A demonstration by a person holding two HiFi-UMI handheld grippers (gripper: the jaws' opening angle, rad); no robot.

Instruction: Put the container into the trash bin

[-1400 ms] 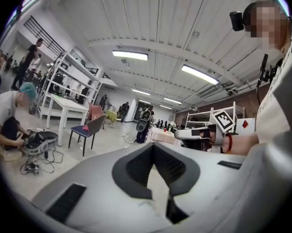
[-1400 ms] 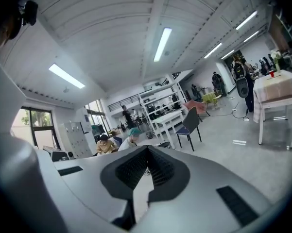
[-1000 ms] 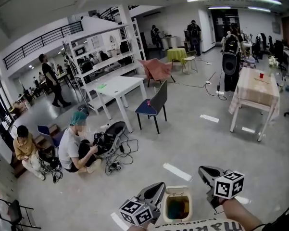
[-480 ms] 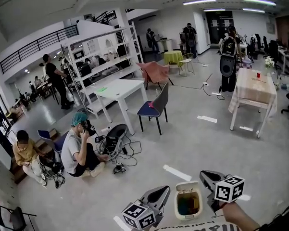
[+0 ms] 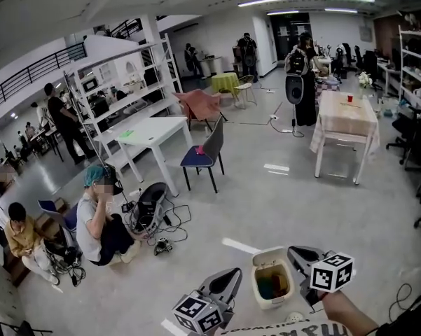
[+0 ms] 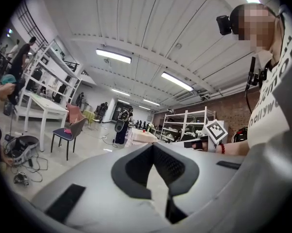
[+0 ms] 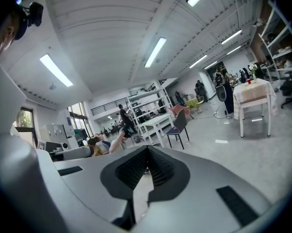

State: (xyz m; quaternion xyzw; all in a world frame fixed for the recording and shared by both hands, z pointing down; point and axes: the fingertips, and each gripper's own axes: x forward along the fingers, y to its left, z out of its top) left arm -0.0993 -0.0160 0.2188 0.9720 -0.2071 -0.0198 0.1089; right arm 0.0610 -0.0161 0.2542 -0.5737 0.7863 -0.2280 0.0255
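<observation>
A cream trash bin (image 5: 260,266) stands open on the grey floor, just ahead of me, between the two grippers. Green, blue and yellow things show inside it; I cannot tell what they are. My left gripper (image 5: 232,276) hovers at the bin's left, its marker cube near the bottom edge. My right gripper (image 5: 295,251) hovers at the bin's right. In the left gripper view the left gripper (image 6: 153,146) has its pads meeting with nothing between them. In the right gripper view the right gripper (image 7: 146,148) looks the same. No container is in either gripper.
A person (image 5: 97,219) sits on the floor at the left among cables and a bag (image 5: 148,205). A dark chair (image 5: 203,152) and a white table (image 5: 150,130) stand beyond. At the right is a cloth-covered table (image 5: 344,116). White tape strips (image 5: 241,246) mark the floor.
The head view has swung, so the bin now sits higher and further right between the grippers. The seated person has raised a hand to the head. Both grippers stay shut.
</observation>
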